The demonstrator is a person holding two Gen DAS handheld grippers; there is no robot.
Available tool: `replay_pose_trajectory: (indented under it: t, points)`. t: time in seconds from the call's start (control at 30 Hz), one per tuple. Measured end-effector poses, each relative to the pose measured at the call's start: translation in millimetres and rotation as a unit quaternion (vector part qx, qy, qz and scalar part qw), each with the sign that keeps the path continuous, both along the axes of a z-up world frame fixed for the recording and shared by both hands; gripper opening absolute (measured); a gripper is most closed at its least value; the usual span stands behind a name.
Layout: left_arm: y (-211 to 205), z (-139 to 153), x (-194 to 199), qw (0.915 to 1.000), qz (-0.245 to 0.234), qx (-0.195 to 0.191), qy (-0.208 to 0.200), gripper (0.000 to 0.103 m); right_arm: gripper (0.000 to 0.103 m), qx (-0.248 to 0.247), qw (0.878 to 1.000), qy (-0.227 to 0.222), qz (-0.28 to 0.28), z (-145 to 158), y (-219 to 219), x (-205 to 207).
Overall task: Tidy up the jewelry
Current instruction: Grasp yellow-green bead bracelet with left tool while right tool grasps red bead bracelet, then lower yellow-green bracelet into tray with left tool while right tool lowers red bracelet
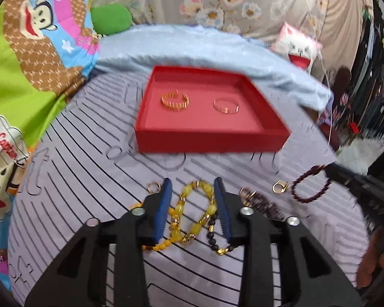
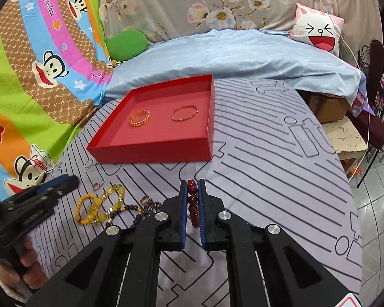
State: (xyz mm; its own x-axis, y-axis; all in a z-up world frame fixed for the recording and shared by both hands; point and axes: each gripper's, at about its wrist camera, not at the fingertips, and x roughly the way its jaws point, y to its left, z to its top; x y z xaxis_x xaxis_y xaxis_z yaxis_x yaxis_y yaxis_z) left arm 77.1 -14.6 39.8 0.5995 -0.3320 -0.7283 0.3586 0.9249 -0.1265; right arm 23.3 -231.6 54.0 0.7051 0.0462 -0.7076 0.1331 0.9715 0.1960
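Much of a dark red bead bracelet (image 2: 192, 202) is hidden between the pressed-together jaws of the right gripper (image 2: 192, 183). The left gripper (image 1: 192, 188) is held spread, angled downward over a yellow bead bracelet (image 1: 192, 212); a red tray (image 1: 212, 138) lies at twelve o'clock.

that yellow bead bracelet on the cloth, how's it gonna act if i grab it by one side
Probably floppy: the yellow bracelet lies twisted into loops on the cloth, so the free side should droop. Its glossy beads may slip in the pads. It touches the dark beads, so it might drag them along.
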Motion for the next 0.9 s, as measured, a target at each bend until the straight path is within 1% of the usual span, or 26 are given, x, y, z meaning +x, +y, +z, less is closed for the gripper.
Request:
replay_pose_trajectory:
  t: [0.17, 0.37, 0.43, 0.5, 0.57, 0.63, 0.8, 0.9]
  points:
    - [-8.2, -31.6, 12.7, 0.9995, -0.003, 0.022, 0.021, 0.033, 0.008, 0.007, 1.000, 0.007, 0.007, -6.8, 3.2, 0.5]
    - [-12.9, -44.8, 20.4, 0.9991, -0.016, 0.025, 0.031, 0.032, 0.008, 0.013, 1.000, 0.008, 0.010, -7.7, 4.5, 6.6]
    - [-15.9, -49.7, 21.8, 0.9988, -0.022, 0.029, 0.034, 0.027, 0.008, 0.014, 1.000, 0.010, 0.011, -8.9, 5.4, 8.1]
    - [-17.3, -50.9, 21.5, 0.9987, -0.025, 0.036, 0.026, 0.026, 0.008, 0.016, 1.000, 0.011, 0.012, -10.0, 6.3, 9.6]
    - [-17.2, -51.3, 20.9, 0.9987, -0.026, 0.035, 0.025, 0.019, 0.008, 0.018, 1.000, 0.013, 0.012, -11.2, 6.3, 10.5]
    - [-16.5, -51.3, 20.6, 0.9988, -0.024, 0.033, 0.026, 0.009, 0.008, 0.019, 1.000, 0.014, 0.011, -11.7, 6.2, 10.8]
    - [-13.8, -49.2, 19.2, 0.9991, -0.021, 0.022, 0.031, 0.009, 0.008, 0.020, 1.000, 0.013, 0.010, -11.2, 5.9, 10.7]
    - [-11.1, -38.3, 15.8, 0.9994, -0.018, 0.004, 0.030, 0.009, 0.008, 0.017, 1.000, 0.010, 0.010, -7.8, 5.6, 9.9]
